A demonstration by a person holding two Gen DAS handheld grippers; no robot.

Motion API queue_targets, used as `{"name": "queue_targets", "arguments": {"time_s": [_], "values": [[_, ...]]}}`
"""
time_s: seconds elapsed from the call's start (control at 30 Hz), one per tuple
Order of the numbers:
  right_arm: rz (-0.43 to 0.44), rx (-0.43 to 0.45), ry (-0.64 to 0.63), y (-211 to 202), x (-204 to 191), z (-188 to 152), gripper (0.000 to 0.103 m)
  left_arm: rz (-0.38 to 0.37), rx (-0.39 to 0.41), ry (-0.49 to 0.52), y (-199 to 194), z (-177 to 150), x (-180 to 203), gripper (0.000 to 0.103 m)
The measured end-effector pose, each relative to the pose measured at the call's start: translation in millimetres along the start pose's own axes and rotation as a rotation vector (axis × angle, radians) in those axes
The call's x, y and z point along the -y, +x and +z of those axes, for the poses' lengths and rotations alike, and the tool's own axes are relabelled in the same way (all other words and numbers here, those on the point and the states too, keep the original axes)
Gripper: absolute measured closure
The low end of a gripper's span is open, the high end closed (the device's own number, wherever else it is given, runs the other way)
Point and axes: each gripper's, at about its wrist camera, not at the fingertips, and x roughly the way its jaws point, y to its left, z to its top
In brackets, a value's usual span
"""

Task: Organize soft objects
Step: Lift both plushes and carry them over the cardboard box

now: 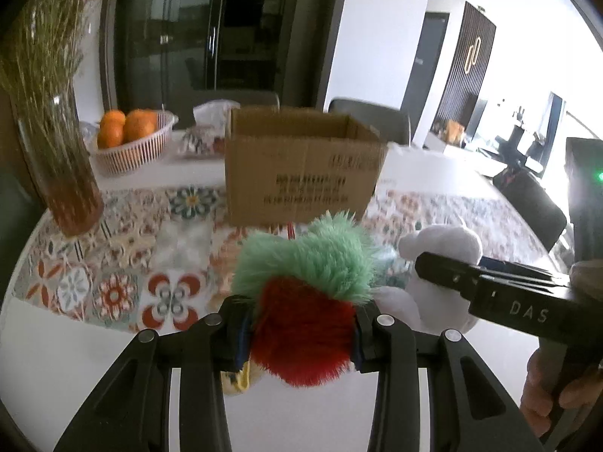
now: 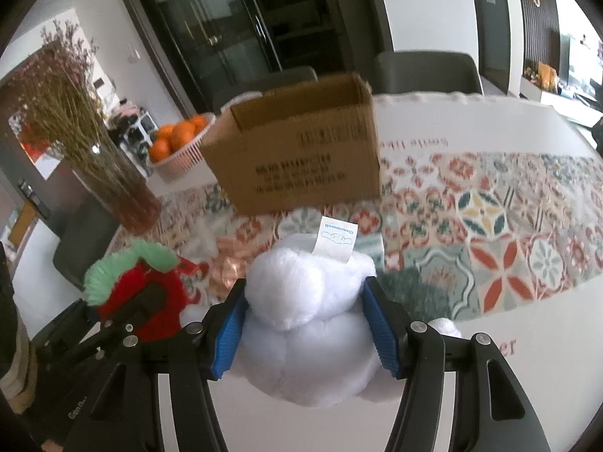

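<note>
Dining-room surroundings are seen behind a table (image 1: 45,339) laid with a patterned floral cloth (image 2: 490,233); dark glass cabinets and grey chairs stand beyond it. An open cardboard box (image 1: 301,173) stands upright near the middle of the table, its top flaps raised. To its left, a glass vase of dried stems (image 1: 56,158) and a basket of oranges (image 1: 132,139) are placed. The left tongs (image 1: 299,335) are closed on a red and green furry toy (image 1: 305,301), which is gripped at its red lower part. The right tongs (image 2: 305,327) are closed on a white plush toy (image 2: 309,324), whose paper tag (image 2: 335,241) sticks up. Both toys are held side by side, just in front of the box and not yet over its opening. Several risks can be judged from this. The two tongs are close together, so a collision or a tangle of fur could be caused if both are moved toward the box at once. The box looks light, so it could be pushed back or tipped if a raised flap is struck. A soft toy gripped low could slip out, or catch on the rim and fall outside. The vase could be knocked by a wide leftward swing.
</note>
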Motion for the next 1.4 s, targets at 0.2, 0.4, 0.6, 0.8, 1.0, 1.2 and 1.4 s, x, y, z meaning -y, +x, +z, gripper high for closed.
{"name": "queue_targets", "arguments": {"time_s": [0.2,0.4,0.6,0.8,1.0,1.2,1.4], "values": [[0.015,0.067,-0.005,-8.8,-0.1,26.3,0.042,-0.008,0.061,0.017,-3.1,29.3,4.9,0.064],[0.019,0.126,-0.021,-12.2,-1.3,54.3,0.042,-0.016,0.09,0.023,3.5,53.4,5.6,0.064],[0.027,0.169,-0.041,-10.9,-5.2,81.4,0.042,-0.014,0.131,0.039,11.5,82.3,3.9,0.064],[0.036,0.199,-0.043,-9.4,-8.1,108.7,0.042,0.004,0.161,0.069,19.4,107.2,2.2,0.064],[0.039,0.223,-0.062,-6.4,-13.2,138.6,0.042,0.013,0.178,0.096,28.6,132.8,-2.6,0.064],[0.026,0.228,-0.089,3.0,-16.1,169.5,0.042,0.046,0.2,0.144,38.7,155.5,-4.1,0.064],[0.03,0.203,-0.106,21.2,-17.8,199.0,0.042,0.021,0.16,0.118,62.9,182.1,-14.4,0.064]]}}
